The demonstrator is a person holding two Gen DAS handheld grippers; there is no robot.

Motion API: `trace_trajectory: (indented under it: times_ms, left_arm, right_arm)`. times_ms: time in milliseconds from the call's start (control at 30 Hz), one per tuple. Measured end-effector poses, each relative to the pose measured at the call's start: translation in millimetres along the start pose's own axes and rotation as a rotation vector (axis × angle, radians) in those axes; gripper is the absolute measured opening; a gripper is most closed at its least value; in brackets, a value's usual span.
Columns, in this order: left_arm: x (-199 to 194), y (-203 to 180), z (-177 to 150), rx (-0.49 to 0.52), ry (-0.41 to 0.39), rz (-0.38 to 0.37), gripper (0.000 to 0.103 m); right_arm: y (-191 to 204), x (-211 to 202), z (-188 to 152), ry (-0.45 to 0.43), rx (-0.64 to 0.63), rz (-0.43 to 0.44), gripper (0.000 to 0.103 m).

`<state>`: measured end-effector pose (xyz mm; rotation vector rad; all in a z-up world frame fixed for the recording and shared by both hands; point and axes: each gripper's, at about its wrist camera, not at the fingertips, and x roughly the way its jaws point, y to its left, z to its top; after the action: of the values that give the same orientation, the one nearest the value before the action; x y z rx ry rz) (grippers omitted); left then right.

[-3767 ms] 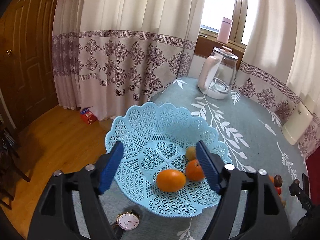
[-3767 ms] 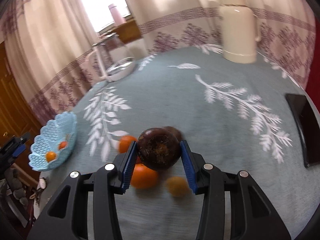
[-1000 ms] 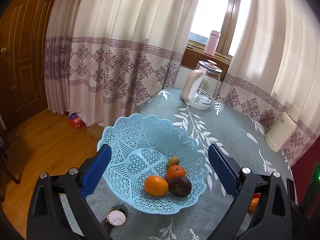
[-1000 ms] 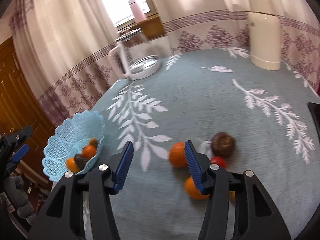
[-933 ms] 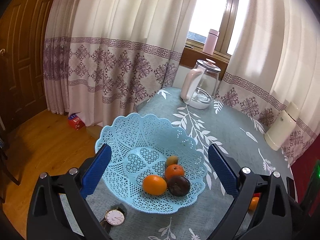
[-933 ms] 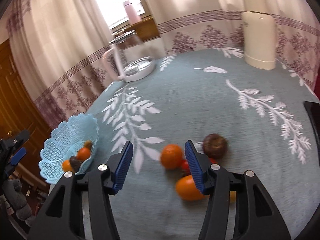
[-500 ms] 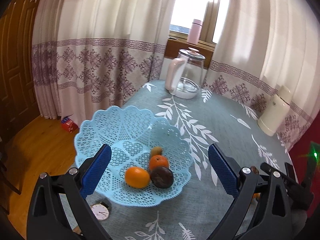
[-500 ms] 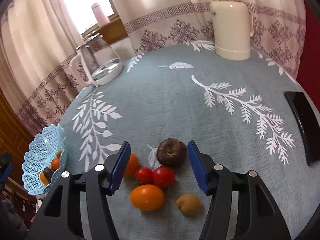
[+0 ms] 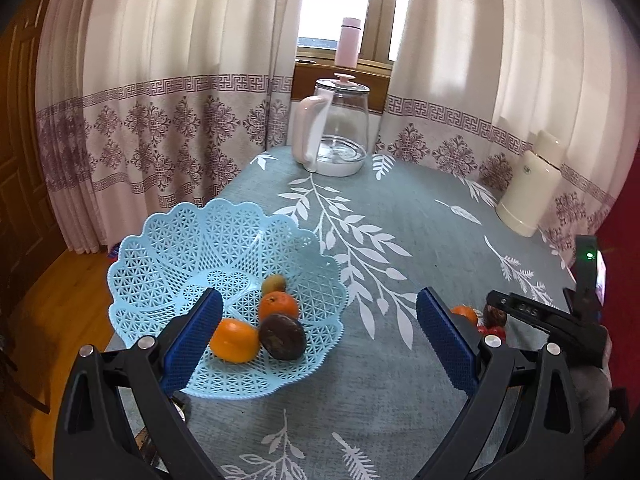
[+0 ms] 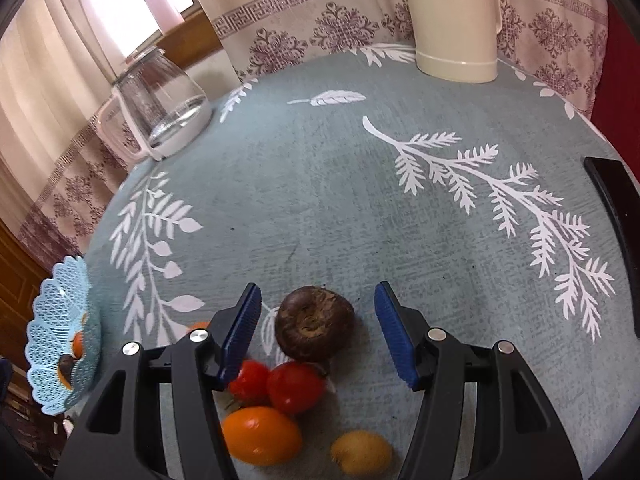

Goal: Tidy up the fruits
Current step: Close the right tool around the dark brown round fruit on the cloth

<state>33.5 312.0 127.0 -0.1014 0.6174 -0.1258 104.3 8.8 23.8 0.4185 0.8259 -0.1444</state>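
A light-blue lattice basket (image 9: 168, 248) sits at the table's left edge and holds two oranges (image 9: 234, 340), a dark brown round fruit (image 9: 282, 336) and a small yellowish fruit (image 9: 274, 282). My left gripper (image 9: 318, 336) is open, wide above the basket's near side. In the right wrist view a second dark brown fruit (image 10: 314, 328) lies on the cloth between the open fingers of my right gripper (image 10: 318, 332), untouched. Two red tomatoes (image 10: 296, 386), an orange (image 10: 260, 434) and a yellow fruit (image 10: 362, 456) lie just behind it. The basket (image 10: 50, 344) shows far left.
A glass kettle with a pink handle (image 9: 332, 136) stands at the table's far side. A cream thermos (image 9: 530, 196) is at the far right. A dark phone-like slab (image 10: 616, 208) lies at the right edge. Curtains hang behind, with a pink bottle (image 9: 348, 42) on the sill.
The dark fruit my right gripper held 3.8 s ago now lies in the basket. The right gripper has come back open around the second dark fruit. The left gripper has turned slightly right.
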Motion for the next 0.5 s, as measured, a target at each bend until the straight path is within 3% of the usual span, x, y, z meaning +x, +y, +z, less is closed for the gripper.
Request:
trace_trajectory:
  times_ms: [267, 500]
  left_arm:
    - [6.0, -2.3, -2.9, 0.009, 0.021, 0.001, 0.099]
    - [8.8, -7.3, -4.6, 0.025, 0.028, -0.003, 0.099]
  right_arm:
    - [9.6, 12.7, -0.3, 0.015, -0.083, -0.062, 0.06]
    - [21.9, 11.3, -7.0, -0.001, -0.194, -0.099, 0.043]
